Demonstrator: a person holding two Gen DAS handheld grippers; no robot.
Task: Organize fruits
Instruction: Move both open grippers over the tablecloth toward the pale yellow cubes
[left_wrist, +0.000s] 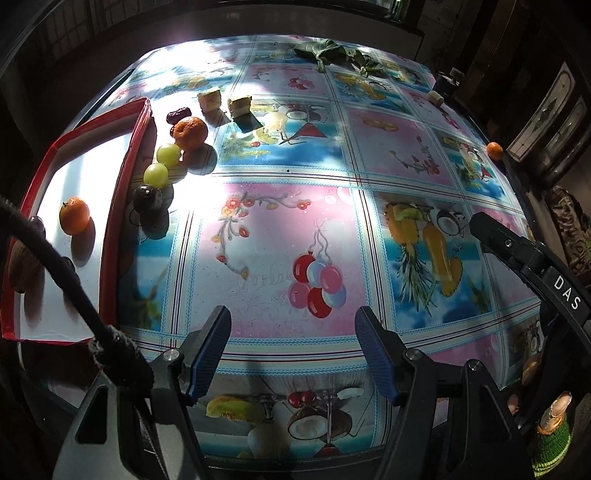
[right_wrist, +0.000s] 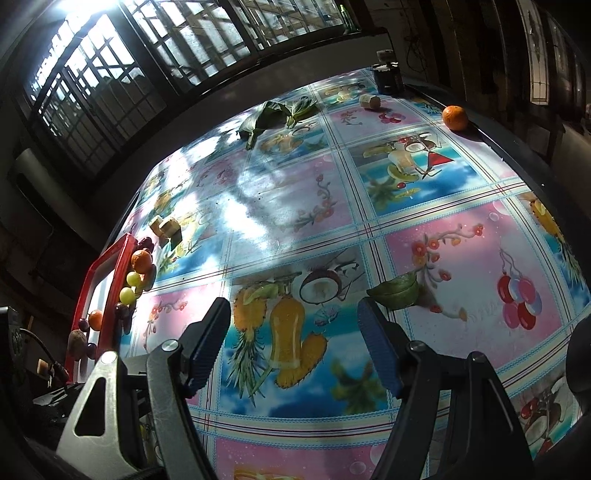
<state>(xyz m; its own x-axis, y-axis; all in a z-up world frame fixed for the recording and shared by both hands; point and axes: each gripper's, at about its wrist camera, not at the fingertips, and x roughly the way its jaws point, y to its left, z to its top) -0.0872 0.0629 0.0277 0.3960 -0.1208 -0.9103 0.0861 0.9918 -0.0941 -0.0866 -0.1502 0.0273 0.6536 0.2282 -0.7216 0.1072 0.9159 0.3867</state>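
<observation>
Both grippers hang wide open above a table covered in a fruit-print cloth (left_wrist: 280, 155). The left gripper (left_wrist: 293, 354) grasps nothing, its blue-padded fingers (left_wrist: 207, 354) spread over a pink panel near the table's front edge. The right gripper (right_wrist: 293, 350) is likewise released, poised over a printed pineapple.

A red-rimmed tray (left_wrist: 122, 206) sits at the table's left edge. Inside it lie a small orange (left_wrist: 74, 215), a brown fruit (left_wrist: 22, 267) and two small dark fruits partly hidden by a black cable (left_wrist: 62, 273). Just outside the tray's right rim runs a row of loose fruit: a dark plum (left_wrist: 147, 198), two green grapes (left_wrist: 162, 164), a larger orange (left_wrist: 190, 133) and a dark red date (left_wrist: 174, 115). Two pale yellow cubes (left_wrist: 223, 101) stand behind them. Another orange (right_wrist: 455, 117) rests at the table's far right edge, well apart from the rest. Green leaves (right_wrist: 273, 114) lie near the far edge, and a green fruit half (right_wrist: 397, 291) sits beside the right gripper's finger.
</observation>
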